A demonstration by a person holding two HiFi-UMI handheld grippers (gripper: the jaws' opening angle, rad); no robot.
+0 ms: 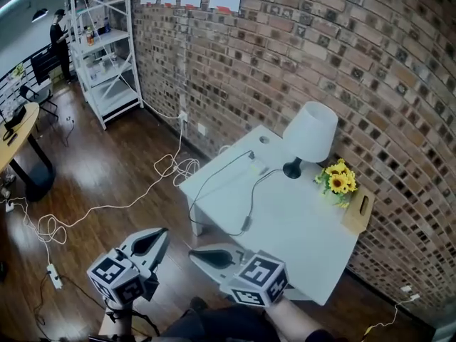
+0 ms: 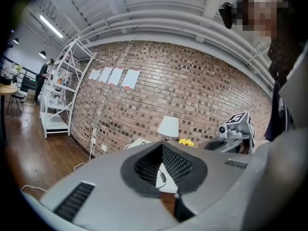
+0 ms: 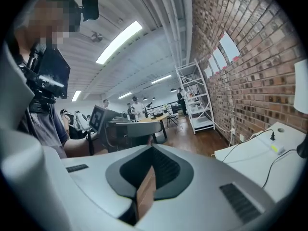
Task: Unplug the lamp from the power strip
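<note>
Head view puts both grippers lowest in frame, over the floor (image 1: 121,169) and just short of the table (image 1: 285,234), touching nothing. Its jaws together, the left gripper (image 1: 162,234) holds nothing. Beside it the right gripper (image 1: 196,255) is closed and empty too; the right gripper view shows only a thin slit of floor between its jaws. On the white table a black cord (image 1: 214,177) loops out past the near edge and passes through a switch (image 1: 246,224). One end reaches the lamp (image 1: 310,132); the other ends in a plug (image 1: 251,153) standing at the end of the white strip (image 1: 258,167), which lies just beside the lamp's base. Right of the lamp sit flowers (image 1: 337,182) and a wooden box (image 1: 358,214), both against the brick wall (image 1: 320,48). Far left along that wall stands a white shelf (image 1: 107,55).
</note>
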